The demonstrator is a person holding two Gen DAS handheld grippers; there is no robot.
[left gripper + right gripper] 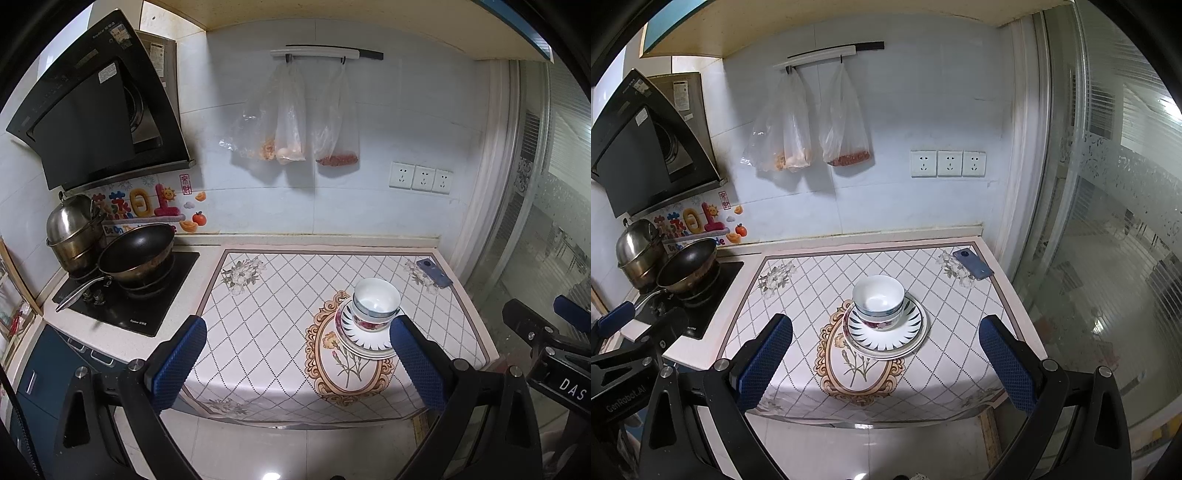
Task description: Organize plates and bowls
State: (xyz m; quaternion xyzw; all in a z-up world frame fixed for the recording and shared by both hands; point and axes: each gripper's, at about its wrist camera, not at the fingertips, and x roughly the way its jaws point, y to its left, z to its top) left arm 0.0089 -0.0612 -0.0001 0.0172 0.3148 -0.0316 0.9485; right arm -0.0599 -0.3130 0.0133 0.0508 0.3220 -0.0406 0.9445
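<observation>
Holding your left gripper (297, 360) and right gripper (885, 356) spread wide and empty, you face stacked bowls (879, 301) on nested plates (907, 338) (mid-counter).

A patterned cloth (798, 280) with a diamond grid and a floral oval covers the surface (738, 254). At its far right corner lies a blue phone (973, 263), flat on the cloth. To the left sits a black cooktop (125, 295) carrying a dark wok (136, 253) with a long metal handle, and behind it a steel pot (72, 230) with a domed lid. A black range hood (92, 110) slants above them. On the far wall a rail (314, 53) holds clear plastic bags (295, 118) with reddish contents. Three white sockets (947, 163) sit to the right, and colourful stickers (147, 206) to the left.
</observation>
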